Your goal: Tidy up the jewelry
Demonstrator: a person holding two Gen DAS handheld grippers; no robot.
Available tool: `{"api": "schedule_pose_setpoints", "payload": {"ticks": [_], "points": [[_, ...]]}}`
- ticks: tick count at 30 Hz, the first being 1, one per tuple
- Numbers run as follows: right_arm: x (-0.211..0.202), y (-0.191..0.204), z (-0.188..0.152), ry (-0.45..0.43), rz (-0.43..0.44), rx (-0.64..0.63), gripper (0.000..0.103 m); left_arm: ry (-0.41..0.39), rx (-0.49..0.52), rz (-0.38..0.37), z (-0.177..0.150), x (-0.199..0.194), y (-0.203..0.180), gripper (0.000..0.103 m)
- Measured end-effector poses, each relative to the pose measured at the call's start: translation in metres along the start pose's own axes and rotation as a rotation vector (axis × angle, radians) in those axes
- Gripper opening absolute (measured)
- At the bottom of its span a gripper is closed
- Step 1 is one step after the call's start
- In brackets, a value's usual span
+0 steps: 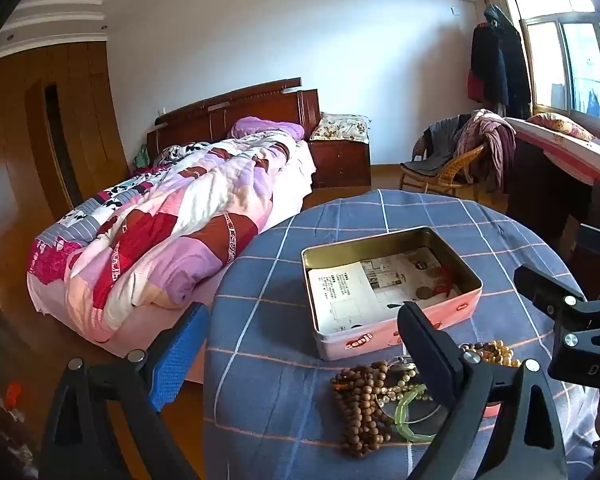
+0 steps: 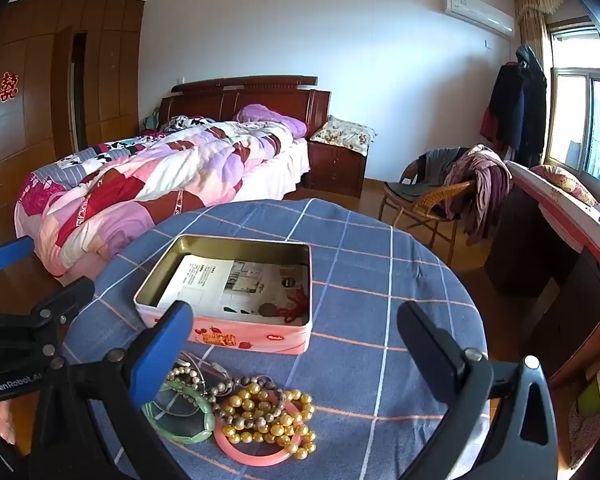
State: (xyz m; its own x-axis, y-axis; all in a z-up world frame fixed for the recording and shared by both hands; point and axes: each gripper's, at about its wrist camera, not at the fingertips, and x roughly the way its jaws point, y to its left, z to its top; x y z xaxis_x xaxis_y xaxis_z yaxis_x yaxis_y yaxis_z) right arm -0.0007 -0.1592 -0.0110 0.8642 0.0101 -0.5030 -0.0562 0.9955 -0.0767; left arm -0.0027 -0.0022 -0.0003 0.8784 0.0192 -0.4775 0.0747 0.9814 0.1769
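An open pink tin [image 2: 236,334] with a gold inside stands mid-table; it holds a printed leaflet [image 2: 204,280] and a red knotted cord [image 2: 296,304]. In front of it lies a jewelry pile: a green bangle [image 2: 180,420], a pink bangle [image 2: 252,454], gold beads [image 2: 268,416] and a pearl string [image 2: 188,372]. My right gripper [image 2: 296,340] hovers open above the pile, holding nothing. In the left wrist view the tin [image 1: 392,336], brown wooden beads [image 1: 360,412] and the green bangle [image 1: 408,414] show. My left gripper [image 1: 304,356] is open and empty at the table's left edge.
The round table wears a blue checked cloth [image 2: 380,264]. A bed with a patchwork quilt [image 2: 140,184] stands to the left. A wicker chair draped with clothes [image 2: 452,192] is at the back right. A long desk [image 2: 572,248] runs along the window wall.
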Motion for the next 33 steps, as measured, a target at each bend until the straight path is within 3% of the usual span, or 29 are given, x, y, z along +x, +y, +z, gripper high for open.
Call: {"api": "schedule_pose_setpoints", "payload": {"ticks": [1, 2, 33], "points": [[0.0, 0.0, 0.0, -0.001, 0.0, 0.003, 0.103, -0.002, 0.003, 0.009, 0.0, -0.001, -0.002, 0.095], [0.0, -0.001, 0.0, 0.002, 0.0, 0.004, 0.103, 0.024, -0.037, -0.048, 0.001, 0.003, 0.005, 0.095], [0.008, -0.008, -0.005, 0.02, -0.009, 0.032, 0.103, 0.021, -0.014, 0.006, 0.0, 0.007, 0.007, 0.095]]}}
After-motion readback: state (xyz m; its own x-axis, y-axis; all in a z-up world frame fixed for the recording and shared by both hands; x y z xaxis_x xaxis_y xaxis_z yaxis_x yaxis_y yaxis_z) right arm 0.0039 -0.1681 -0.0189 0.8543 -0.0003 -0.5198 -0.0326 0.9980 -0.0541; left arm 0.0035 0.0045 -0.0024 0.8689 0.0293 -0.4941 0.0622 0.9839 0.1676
